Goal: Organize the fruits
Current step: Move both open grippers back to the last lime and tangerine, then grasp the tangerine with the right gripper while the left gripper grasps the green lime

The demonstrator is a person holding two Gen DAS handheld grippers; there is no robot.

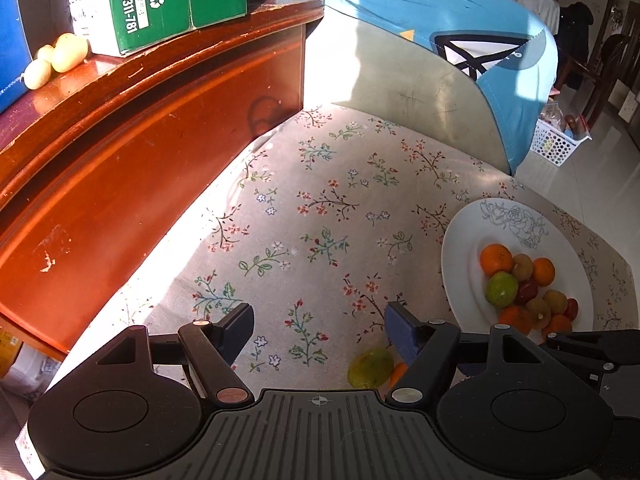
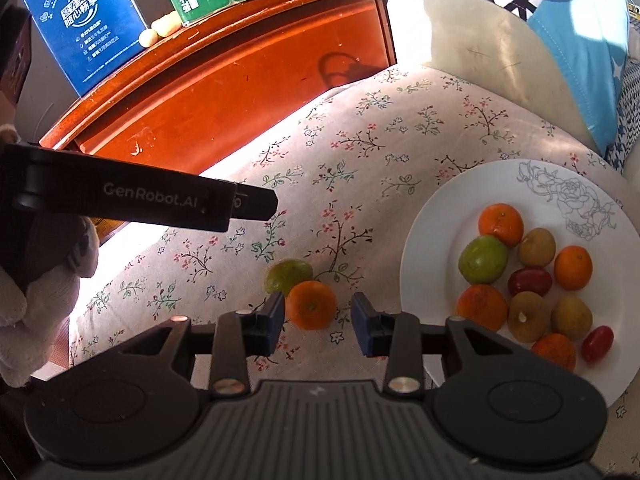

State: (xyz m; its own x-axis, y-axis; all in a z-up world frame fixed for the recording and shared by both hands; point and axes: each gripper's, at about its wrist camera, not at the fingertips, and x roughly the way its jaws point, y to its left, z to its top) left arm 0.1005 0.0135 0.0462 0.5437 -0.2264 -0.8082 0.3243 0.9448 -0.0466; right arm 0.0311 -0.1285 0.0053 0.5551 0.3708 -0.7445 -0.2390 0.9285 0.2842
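A white plate [image 2: 440,216] on the floral cloth holds several fruits: oranges, a green one [image 2: 482,259], brown ones and small red ones. It also shows in the left wrist view [image 1: 464,240]. Two loose fruits lie on the cloth left of the plate: an orange [image 2: 312,304] and a green fruit [image 2: 288,274]. My right gripper [image 2: 318,318] is open, its jaws on either side of the loose orange, not closed on it. My left gripper [image 1: 320,332] is open and empty above the cloth; the green fruit [image 1: 370,368] lies by its right finger. The left gripper's body shows in the right wrist view [image 2: 152,200].
A red-brown wooden cabinet [image 1: 140,152] borders the cloth on the left, with a green box [image 1: 160,0], a blue carton [image 2: 84,24] and pale fruits [image 1: 60,58] on top. A blue cushion [image 1: 460,32] lies behind. A white basket [image 1: 556,142] stands on the floor at right.
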